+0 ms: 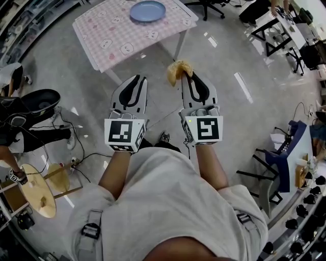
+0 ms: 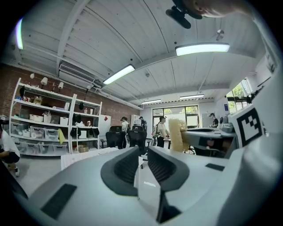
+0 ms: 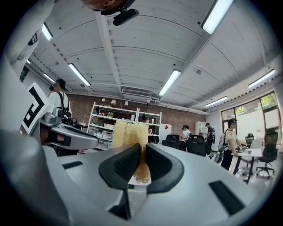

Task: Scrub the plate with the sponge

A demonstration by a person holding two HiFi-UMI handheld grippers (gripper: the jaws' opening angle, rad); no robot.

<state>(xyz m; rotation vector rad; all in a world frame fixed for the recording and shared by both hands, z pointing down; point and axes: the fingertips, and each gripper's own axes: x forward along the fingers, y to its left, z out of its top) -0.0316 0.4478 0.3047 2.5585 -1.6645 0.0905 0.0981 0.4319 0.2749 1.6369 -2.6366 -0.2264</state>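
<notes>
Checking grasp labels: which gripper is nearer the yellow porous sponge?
Right. The right gripper clamps the yellow porous sponge in its jaws; left gripper sits alongside, apart from it, empty.

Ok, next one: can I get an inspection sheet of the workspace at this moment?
Surface: table with a pink checked cloth, some way ahead of both grippers.
Job's things: blue plate on the table; yellow sponge in the air, away from the plate.
Clutter: nothing seen on the cloth besides the plate.
Grippers: right gripper fingers closed on the sponge; left gripper fingers slightly apart, nothing between them.
Cables: black cables on the floor to the person's left.
Surroundings: shelving against a brick wall, office chairs, people standing.
</notes>
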